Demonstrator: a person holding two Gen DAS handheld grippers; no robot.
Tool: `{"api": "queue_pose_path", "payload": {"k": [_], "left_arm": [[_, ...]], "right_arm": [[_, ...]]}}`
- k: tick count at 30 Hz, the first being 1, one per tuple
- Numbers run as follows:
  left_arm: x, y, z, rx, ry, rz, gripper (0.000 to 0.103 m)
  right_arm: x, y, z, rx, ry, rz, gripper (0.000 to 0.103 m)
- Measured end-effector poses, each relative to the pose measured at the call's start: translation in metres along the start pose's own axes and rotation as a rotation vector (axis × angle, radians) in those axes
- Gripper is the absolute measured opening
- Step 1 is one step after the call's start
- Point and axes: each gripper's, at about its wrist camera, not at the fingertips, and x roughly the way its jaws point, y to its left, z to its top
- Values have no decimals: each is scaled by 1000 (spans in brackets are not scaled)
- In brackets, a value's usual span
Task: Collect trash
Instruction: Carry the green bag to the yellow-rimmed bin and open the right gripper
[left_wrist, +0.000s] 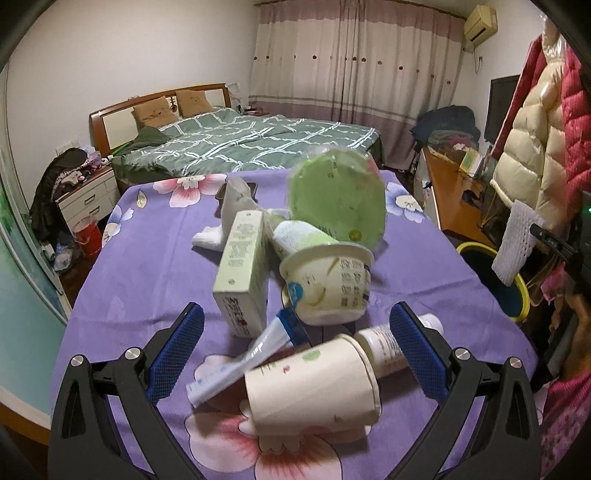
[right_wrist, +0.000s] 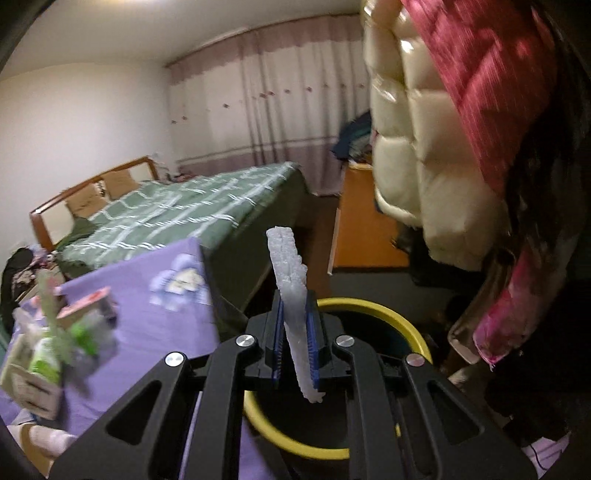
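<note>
The left tool (left_wrist: 295, 325) is held released above the table (left_wrist: 147, 266), which is covered by a purple floral cloth; its blue-padded fingers (left_wrist: 177, 354) are spread wide on either side of a pile of trash. Between the fingers a paper cup (left_wrist: 314, 384) is seen lying on its side, with a squeezed blue-and-white tube (left_wrist: 243, 358) just beside it on the left and a small white bottle (left_wrist: 388, 347) touching it on the right. Farther from the camera a yogurt cup (left_wrist: 328, 284) is tipped on its side, a pale green carton (left_wrist: 242, 269) is propped beside it, and a large green plastic lid (left_wrist: 338, 199) is stood on edge behind them. A crumpled white tissue (left_wrist: 210, 236) is seen at the far left of the pile.

The right tool (right_wrist: 294, 339) is clenched on a strip of white foam netting (right_wrist: 290, 291), which is gripped upright between the blue pads and sticks out above and below them. The tool is held off the table's right edge, over a dark trash bin with a yellow rim (right_wrist: 373, 306) on the floor. In the left wrist view the same foam netting (left_wrist: 515, 243) is seen above the bin (left_wrist: 517, 295)
</note>
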Motion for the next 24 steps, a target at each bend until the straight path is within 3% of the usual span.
{"api": "queue_pose_path", "payload": {"k": [5, 8, 14, 24], "left_arm": [[1, -10, -11, 21, 34, 12, 99], [2, -12, -16, 26, 49, 27, 99], [5, -12, -26, 26, 83, 49, 99], [23, -15, -39, 9, 168, 40, 99]], "right_arm": [[21, -9, -7, 16, 41, -24, 17], [19, -9, -9, 26, 38, -21, 25], [8, -9, -6, 46, 18, 10, 31], [6, -3, -7, 50, 20, 48, 33]]}}
